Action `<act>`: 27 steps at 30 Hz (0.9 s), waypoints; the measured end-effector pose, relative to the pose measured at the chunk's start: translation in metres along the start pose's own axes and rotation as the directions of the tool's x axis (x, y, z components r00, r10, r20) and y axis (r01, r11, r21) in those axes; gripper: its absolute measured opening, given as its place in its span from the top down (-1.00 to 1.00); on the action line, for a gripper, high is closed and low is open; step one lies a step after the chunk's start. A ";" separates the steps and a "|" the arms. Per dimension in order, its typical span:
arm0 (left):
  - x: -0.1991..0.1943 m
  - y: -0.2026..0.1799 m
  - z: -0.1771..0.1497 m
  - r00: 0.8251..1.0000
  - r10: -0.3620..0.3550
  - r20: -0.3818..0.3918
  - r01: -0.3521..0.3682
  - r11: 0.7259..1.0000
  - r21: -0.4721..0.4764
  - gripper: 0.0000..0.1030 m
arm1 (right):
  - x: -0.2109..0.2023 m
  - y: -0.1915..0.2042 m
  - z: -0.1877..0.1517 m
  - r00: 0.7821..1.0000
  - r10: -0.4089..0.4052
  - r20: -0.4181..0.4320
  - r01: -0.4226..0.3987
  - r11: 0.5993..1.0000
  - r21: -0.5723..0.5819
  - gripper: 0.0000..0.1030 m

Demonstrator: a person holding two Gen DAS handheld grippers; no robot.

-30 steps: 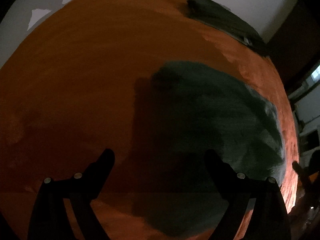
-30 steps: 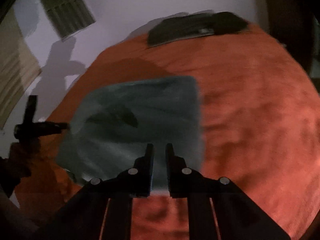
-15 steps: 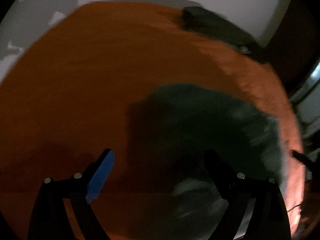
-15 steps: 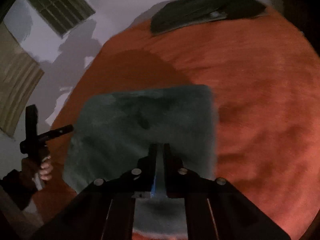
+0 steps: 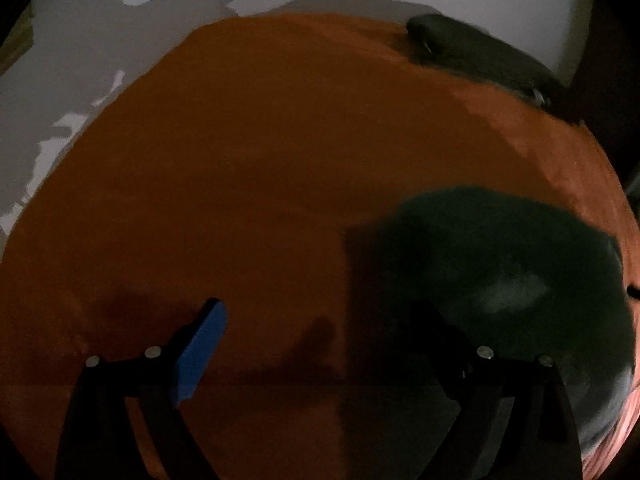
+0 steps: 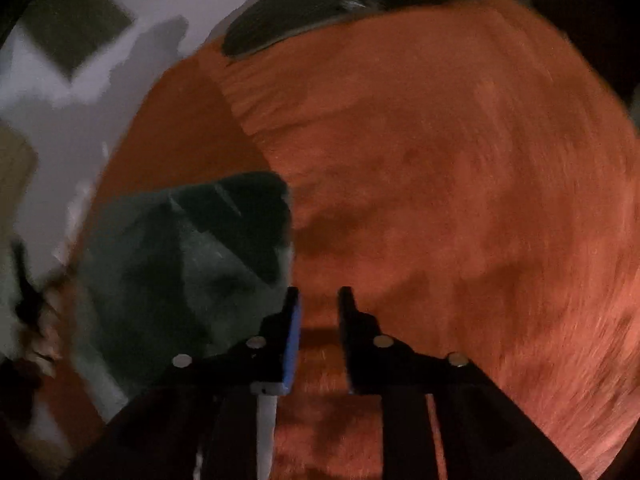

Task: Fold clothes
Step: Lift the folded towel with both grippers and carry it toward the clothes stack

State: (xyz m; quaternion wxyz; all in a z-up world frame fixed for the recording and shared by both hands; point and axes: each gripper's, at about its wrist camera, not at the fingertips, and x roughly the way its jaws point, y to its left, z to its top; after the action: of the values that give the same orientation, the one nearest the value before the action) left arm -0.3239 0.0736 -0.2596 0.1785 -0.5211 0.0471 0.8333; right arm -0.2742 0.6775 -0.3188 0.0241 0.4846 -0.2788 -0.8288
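Cloth, a dark green folded square of soft fabric (image 6: 188, 264), lay left of centre on the orange bedcover (image 6: 460, 200). Judged light and limp; best pinched at an edge. My right gripper (image 6: 319, 300) had just been opening, empty; my left gripper (image 5: 320, 320) stood wide, empty.

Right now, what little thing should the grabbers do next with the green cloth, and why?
Probably lift both grippers clear and go for another garment. The green cloth already lies folded into a neat block on the orange cover. The right gripper has just been opening, with only cover between its jaws, and the left gripper is wide open beside the cloth, holding nothing.
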 end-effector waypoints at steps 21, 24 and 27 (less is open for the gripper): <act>0.031 0.008 -0.024 0.766 -0.586 -0.266 0.561 0.810 -0.169 -0.83 | 0.004 0.024 -0.037 0.911 0.325 -0.255 -0.319 0.946 0.065 -0.98; 0.042 0.008 -0.026 0.709 -0.652 -0.268 0.608 0.758 -0.237 -0.83 | 0.010 0.026 -0.032 0.898 0.343 -0.276 -0.336 0.939 0.073 -0.99; 0.051 0.008 -0.032 0.683 -0.674 -0.283 0.613 0.739 -0.281 -0.83 | 0.010 0.022 -0.033 0.882 0.388 -0.269 -0.369 0.922 0.118 -0.99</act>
State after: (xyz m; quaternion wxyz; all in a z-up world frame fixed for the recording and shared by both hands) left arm -0.3191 0.0699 -0.3200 0.4049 -0.6626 -0.1755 0.6051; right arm -0.2578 0.6419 -0.3284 0.2102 0.5362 -0.3875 -0.7198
